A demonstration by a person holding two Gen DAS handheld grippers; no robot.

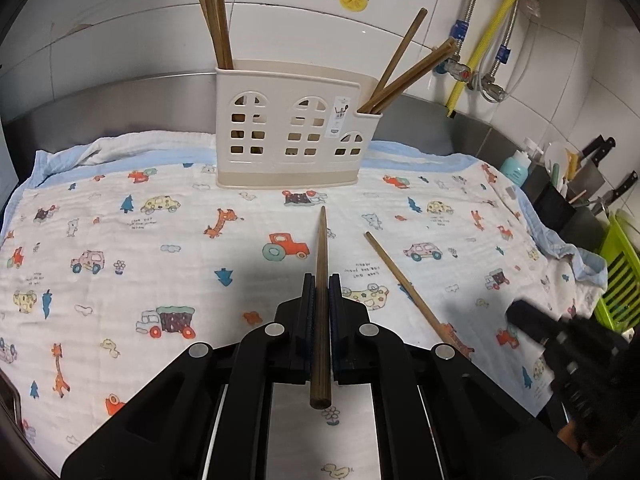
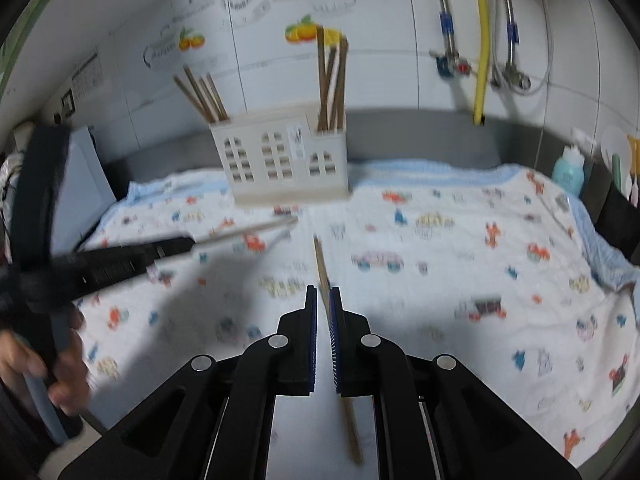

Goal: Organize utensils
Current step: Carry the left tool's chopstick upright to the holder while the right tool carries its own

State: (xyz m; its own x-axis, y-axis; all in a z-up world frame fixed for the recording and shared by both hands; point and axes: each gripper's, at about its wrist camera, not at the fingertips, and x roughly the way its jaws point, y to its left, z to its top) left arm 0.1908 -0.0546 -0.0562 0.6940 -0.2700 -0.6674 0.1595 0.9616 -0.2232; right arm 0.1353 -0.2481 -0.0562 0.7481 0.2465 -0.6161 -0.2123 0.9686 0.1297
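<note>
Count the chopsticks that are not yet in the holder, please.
2. One chopstick is clamped in the left gripper; the other chopstick lies on the cloth. None seems hidden.

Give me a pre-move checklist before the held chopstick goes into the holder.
1. Left gripper shut on its chopstick: ok; the stick sits between the pads, tip forward.
2. Holder upright on the cloth: ok.
3. Room in the holder: cannot tell; chopsticks stand at its left and right ends, and the middle is not visible from above.
4. Path from chopstick tip to holder clear: ok.
5. Right gripper out of the way: ok, off to the right, over the loose chopstick on the cloth.
6. Right gripper's hold on that loose chopstick: cannot tell, picture blurred.
</note>
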